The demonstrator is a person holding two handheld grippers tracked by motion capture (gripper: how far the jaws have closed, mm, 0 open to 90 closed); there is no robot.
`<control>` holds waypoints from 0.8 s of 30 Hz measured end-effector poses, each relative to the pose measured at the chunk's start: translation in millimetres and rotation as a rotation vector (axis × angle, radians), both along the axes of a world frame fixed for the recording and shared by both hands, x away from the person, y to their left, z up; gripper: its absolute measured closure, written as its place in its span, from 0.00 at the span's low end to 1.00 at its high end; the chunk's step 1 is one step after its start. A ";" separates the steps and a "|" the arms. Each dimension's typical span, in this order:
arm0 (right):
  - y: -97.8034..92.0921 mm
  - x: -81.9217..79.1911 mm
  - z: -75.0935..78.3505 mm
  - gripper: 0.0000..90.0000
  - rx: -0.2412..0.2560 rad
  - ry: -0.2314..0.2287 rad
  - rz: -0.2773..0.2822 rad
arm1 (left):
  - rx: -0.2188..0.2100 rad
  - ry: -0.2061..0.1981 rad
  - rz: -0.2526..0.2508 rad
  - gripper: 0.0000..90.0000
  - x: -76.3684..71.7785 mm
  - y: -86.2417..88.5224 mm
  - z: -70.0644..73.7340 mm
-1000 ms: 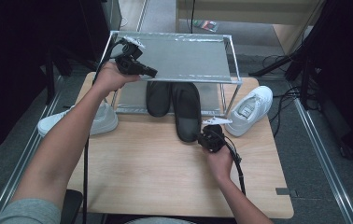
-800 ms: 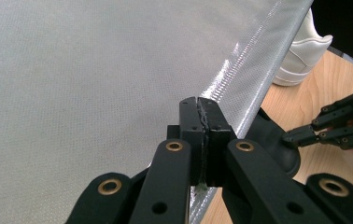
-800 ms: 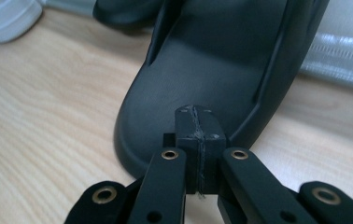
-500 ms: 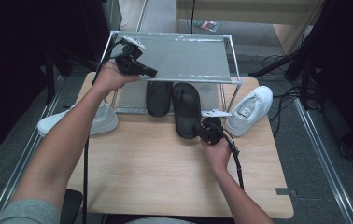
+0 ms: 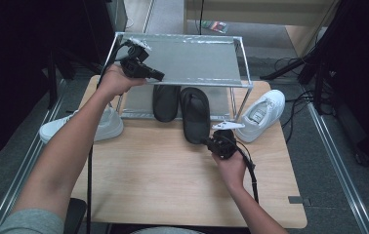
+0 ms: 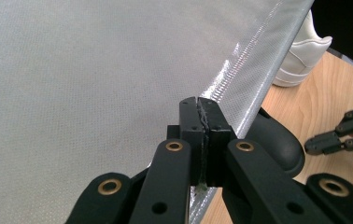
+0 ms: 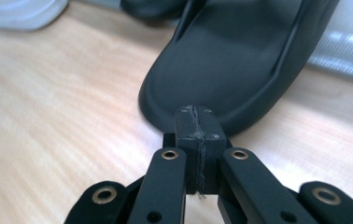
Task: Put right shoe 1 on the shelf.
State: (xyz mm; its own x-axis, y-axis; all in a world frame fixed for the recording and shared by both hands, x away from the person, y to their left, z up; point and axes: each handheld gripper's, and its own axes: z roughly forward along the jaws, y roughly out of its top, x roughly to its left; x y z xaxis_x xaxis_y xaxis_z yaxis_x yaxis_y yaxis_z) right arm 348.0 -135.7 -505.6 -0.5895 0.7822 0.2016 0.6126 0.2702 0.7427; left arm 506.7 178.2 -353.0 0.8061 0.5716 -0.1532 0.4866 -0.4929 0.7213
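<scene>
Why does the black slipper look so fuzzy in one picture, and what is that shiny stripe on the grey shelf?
In the right gripper view the black rubber slipper sits close to the camera, so it and the white shoe behind blur. In the left gripper view light glares off the grey mesh shelf's shiny edge strip. The high view is dark around the wooden table.

- Bare table (image 5: 138, 180) runs from 6 to 9 o'clock.
- Black slipper (image 5: 195, 114) blocks 12 o'clock.
- White sneaker (image 5: 262, 113) crowds 2 o'clock.
- Rack (image 5: 187, 58) bars the far side.
</scene>
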 end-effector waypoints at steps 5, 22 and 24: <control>-0.7 -2.4 -8.6 1.00 -0.021 0.030 0.010 | 0.002 0.001 0.000 1.00 0.2 0.2 0.0; 14.3 36.3 -9.3 1.00 0.009 -0.012 -0.040 | -0.020 0.000 0.007 1.00 -0.3 2.2 -2.1; 17.3 40.4 -9.6 1.00 0.011 -0.013 -0.048 | -0.017 -0.001 0.006 1.00 -0.4 2.2 -2.0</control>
